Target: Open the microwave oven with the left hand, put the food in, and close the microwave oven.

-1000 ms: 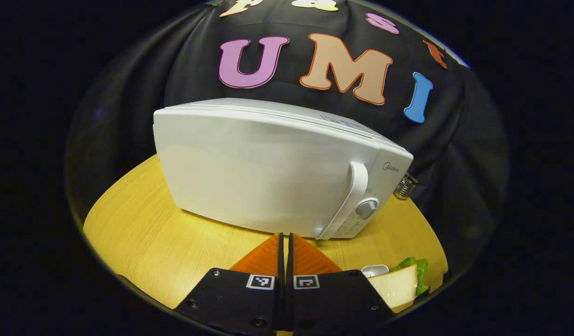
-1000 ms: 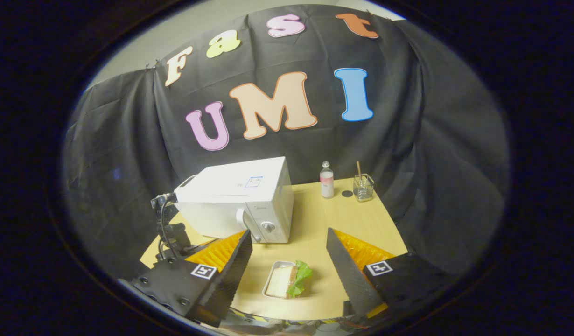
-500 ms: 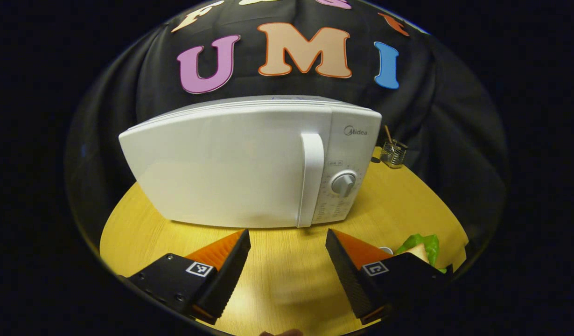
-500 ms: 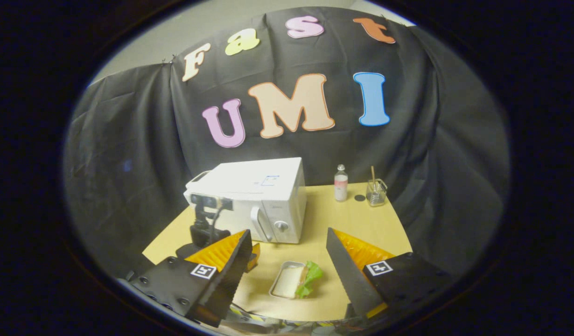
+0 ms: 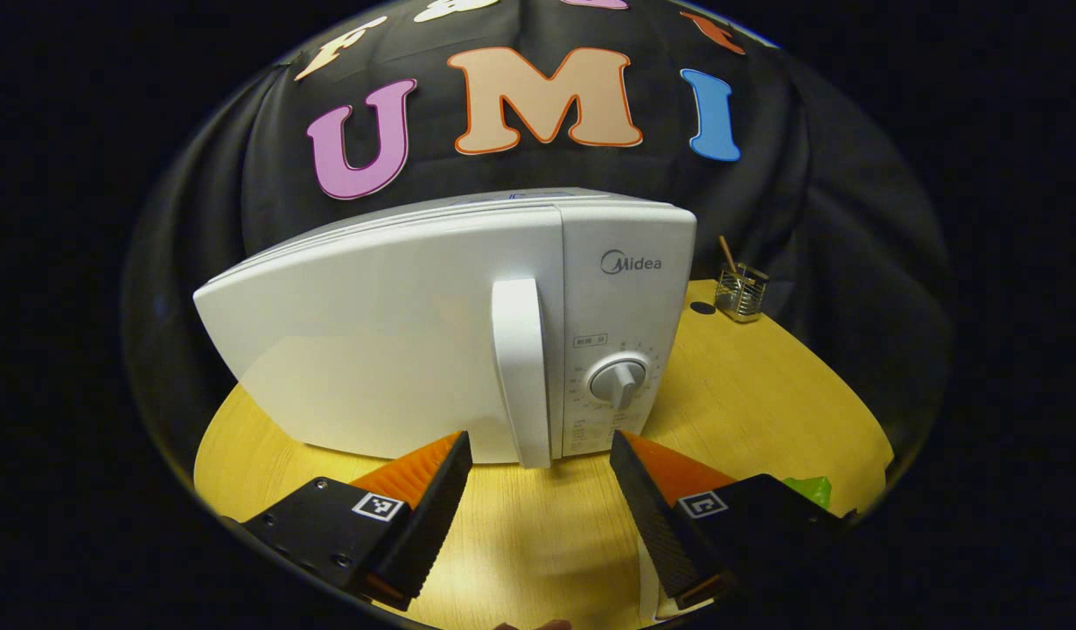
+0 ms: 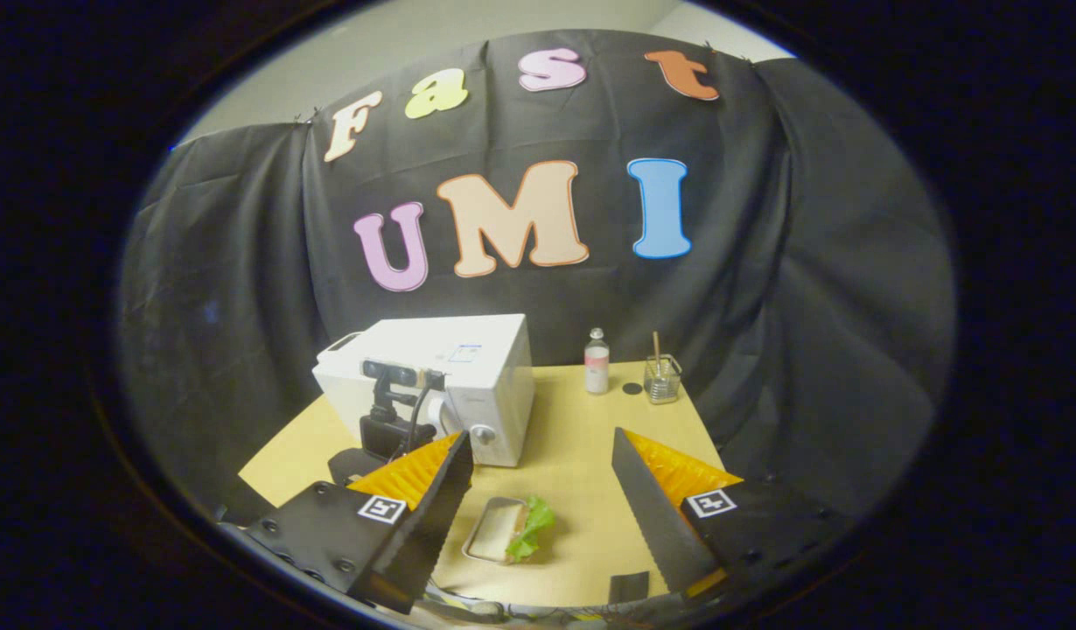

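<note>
Right now your left hand-held gripper (image 5: 538, 455) hangs just in front of the microwave oven (image 5: 415, 324), its fingers spread wide with nothing between them. The oven stands on the yellow worktop (image 5: 748, 394) with its door shut and its front turned toward you; its long axis runs across the left gripper view, from the door side at the left to the control panel at the right. The door handle (image 5: 520, 372) is a white upright bar, top to bottom, at the door's right edge, and it sits between your two fingertips in that view, a little beyond them. Whether a finger touches it, I cannot tell. Just right of the handle is the round dial (image 5: 618, 381).

Your right hand-held gripper (image 6: 542, 442) is held back and higher, well apart from the oven, also spread wide and holding nothing. Between its fingers, on the worktop, lies the food (image 6: 510, 530): a sandwich with a green leaf in a shallow tray, near the oven's front and to its right side. In the right gripper view the left tool's camera mast stands before the oven door. At the far edge of the worktop stand a small bottle (image 6: 597, 361) and a wire holder (image 6: 661, 378) with a stick in it.
</note>
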`<state>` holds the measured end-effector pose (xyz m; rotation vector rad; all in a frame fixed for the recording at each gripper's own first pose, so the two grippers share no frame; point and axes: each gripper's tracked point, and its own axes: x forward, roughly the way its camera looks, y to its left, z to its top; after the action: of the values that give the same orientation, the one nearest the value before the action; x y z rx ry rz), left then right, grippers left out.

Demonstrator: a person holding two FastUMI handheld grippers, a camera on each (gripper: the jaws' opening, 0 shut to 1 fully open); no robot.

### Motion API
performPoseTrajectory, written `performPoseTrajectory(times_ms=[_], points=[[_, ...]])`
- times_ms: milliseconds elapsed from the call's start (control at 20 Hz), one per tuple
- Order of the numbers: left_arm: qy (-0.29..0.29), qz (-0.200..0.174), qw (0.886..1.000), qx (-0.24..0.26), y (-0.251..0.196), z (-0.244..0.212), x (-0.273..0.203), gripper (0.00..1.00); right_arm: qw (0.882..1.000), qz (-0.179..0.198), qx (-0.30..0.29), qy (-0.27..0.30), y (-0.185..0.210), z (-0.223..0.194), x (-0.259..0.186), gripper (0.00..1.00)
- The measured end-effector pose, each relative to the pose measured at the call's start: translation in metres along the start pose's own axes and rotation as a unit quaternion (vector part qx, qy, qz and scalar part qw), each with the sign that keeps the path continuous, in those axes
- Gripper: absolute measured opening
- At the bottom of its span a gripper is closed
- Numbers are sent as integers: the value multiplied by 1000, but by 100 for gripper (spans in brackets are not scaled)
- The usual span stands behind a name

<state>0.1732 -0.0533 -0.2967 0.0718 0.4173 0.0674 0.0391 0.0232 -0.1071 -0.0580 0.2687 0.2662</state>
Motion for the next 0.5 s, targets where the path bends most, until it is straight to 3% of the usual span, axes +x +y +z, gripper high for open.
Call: performPoseTrajectory(times_ms=[150, 200, 250, 450, 500], points=[[-2, -1, 1000, 5, 1, 7, 12, 92, 1000, -13, 0, 14, -11, -9, 2, 100], [-4, -6, 1000, 4, 0, 10, 16, 92, 1000, -15, 0, 21, -13, -12, 4, 93], [-5, -10, 1000, 4, 1, 11, 18, 87, 999, -16, 1, 28, -12, -17, 5, 100], [-9, -14, 1000, -6, 5, 18, 23, 64, 999, -13, 2, 36, -2, -20, 12, 100], [-11, -10, 1000, -9, 8, 19, 24, 62, 999, -10, 4, 38, 2, -21, 14, 100]])
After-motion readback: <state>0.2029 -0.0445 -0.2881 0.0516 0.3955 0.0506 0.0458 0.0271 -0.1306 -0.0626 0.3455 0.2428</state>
